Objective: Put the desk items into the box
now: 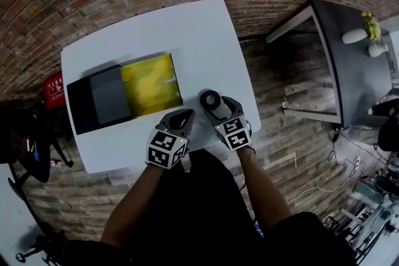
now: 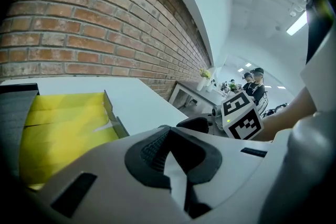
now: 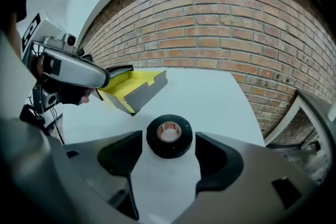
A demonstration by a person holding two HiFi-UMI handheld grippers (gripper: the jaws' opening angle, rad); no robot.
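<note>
A black roll of tape (image 1: 210,99) lies flat on the white table (image 1: 187,34) near its front right edge. My right gripper (image 1: 216,104) is open around it; in the right gripper view the tape (image 3: 169,136) sits between the two dark pads with a gap on each side. To the left, the box (image 1: 149,84) stands open with a bare yellow inside and a dark lid (image 1: 100,99) on its left. My left gripper (image 1: 186,115) rests shut just in front of the box, holding nothing. The box (image 2: 63,123) fills the left of the left gripper view.
A red object (image 1: 55,90) lies on the brick-patterned floor left of the table. A dark side table (image 1: 355,65) with a white vase (image 1: 372,28) stands to the right. A brick wall (image 3: 220,23) rises behind the white table.
</note>
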